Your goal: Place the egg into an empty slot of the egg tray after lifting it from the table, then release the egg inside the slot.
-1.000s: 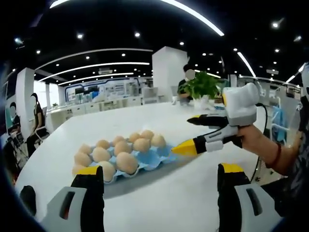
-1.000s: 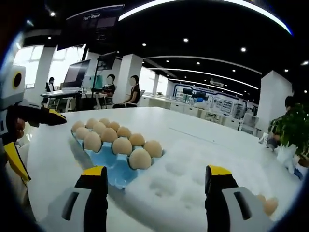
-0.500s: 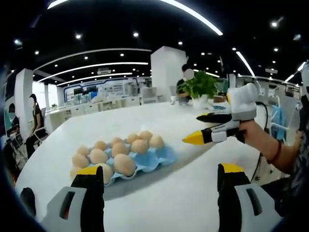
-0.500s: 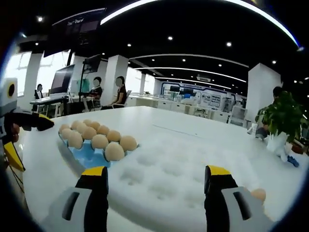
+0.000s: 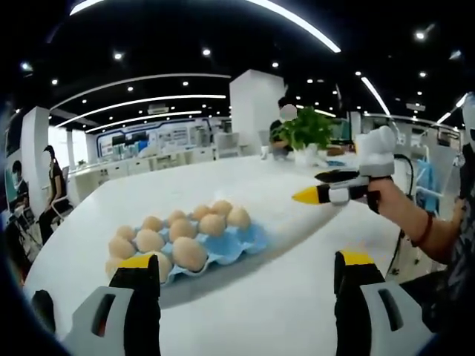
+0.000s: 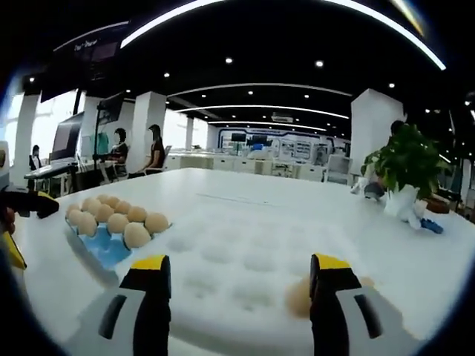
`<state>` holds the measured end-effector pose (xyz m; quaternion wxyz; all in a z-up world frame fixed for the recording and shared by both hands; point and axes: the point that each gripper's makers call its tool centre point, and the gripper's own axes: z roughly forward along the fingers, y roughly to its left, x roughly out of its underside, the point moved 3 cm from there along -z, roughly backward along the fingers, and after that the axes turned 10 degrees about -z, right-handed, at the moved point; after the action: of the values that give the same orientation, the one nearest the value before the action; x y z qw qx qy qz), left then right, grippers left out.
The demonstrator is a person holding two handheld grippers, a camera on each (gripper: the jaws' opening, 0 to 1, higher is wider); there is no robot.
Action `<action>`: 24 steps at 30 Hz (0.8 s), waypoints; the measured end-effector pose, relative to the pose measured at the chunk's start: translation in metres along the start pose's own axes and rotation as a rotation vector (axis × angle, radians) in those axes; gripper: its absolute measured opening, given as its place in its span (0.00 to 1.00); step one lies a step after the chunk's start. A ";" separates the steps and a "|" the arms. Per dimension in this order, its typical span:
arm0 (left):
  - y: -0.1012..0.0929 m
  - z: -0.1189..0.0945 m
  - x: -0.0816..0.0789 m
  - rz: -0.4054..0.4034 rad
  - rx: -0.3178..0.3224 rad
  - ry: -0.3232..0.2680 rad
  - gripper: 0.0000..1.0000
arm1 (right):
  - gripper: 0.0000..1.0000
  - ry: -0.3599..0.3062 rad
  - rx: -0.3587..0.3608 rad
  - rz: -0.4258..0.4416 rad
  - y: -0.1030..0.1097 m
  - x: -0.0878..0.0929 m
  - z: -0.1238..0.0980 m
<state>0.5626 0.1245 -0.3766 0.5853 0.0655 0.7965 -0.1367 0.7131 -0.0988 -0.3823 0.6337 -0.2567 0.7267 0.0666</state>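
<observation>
A blue egg tray [image 5: 241, 239] holding several tan eggs [image 5: 189, 252] lies on the white table, ahead and left of my left gripper [image 5: 245, 271], which is open with nothing between its jaws. My right gripper [image 5: 320, 185], held in a hand, hovers to the right of the tray with its jaws apart. In the right gripper view the blue egg tray [image 6: 104, 248] sits far left. A loose tan egg [image 6: 299, 297] lies on the table just inside the right jaw of my open right gripper [image 6: 241, 268]. My left gripper [image 6: 22, 204] shows at the left edge.
A white dimpled patch [image 6: 237, 252] spreads across the table between the blue tray and the loose egg. A potted plant [image 6: 404, 159] stands at the far right of the table. People sit at desks beyond the table's far left side.
The right gripper has swung to the right, away from the blue tray. The loose egg now sits close by its right jaw. The left gripper has barely moved.
</observation>
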 end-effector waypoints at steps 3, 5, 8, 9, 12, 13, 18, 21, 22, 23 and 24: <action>0.000 0.000 0.000 0.004 -0.001 0.003 1.00 | 0.77 -0.001 0.021 0.015 -0.011 0.003 -0.002; 0.000 0.000 0.000 0.003 -0.001 0.003 1.00 | 0.76 0.003 0.036 0.025 -0.018 0.005 -0.003; 0.000 0.002 0.000 0.002 -0.001 0.004 1.00 | 0.74 0.006 0.046 0.030 -0.023 0.007 -0.004; -0.001 0.003 0.000 0.003 0.001 0.005 1.00 | 0.74 0.010 0.049 0.030 -0.025 0.008 -0.005; -0.002 0.004 0.000 0.002 0.005 0.005 0.99 | 0.73 0.012 0.055 0.033 -0.028 0.009 -0.005; -0.003 0.004 0.000 0.002 0.006 0.007 0.99 | 0.73 0.014 0.056 0.035 -0.030 0.010 -0.006; -0.003 0.004 0.000 0.004 0.004 0.008 0.99 | 0.70 0.024 0.062 0.047 -0.034 0.016 -0.006; -0.003 0.004 0.001 0.005 0.004 0.010 0.99 | 0.65 0.034 0.059 0.053 -0.036 0.021 -0.006; -0.003 0.004 0.001 0.006 0.003 0.012 0.99 | 0.63 0.038 0.062 0.059 -0.037 0.023 -0.005; -0.003 0.004 0.001 0.006 0.003 0.012 0.99 | 0.61 0.033 0.063 0.054 -0.037 0.022 -0.006; -0.004 0.004 0.001 0.006 0.005 0.011 0.99 | 0.59 0.033 0.064 0.059 -0.037 0.022 -0.005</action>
<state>0.5653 0.1197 -0.3786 0.5811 0.0701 0.7993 -0.1364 0.7238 -0.1394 -0.3942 0.6272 -0.2157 0.7462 0.0575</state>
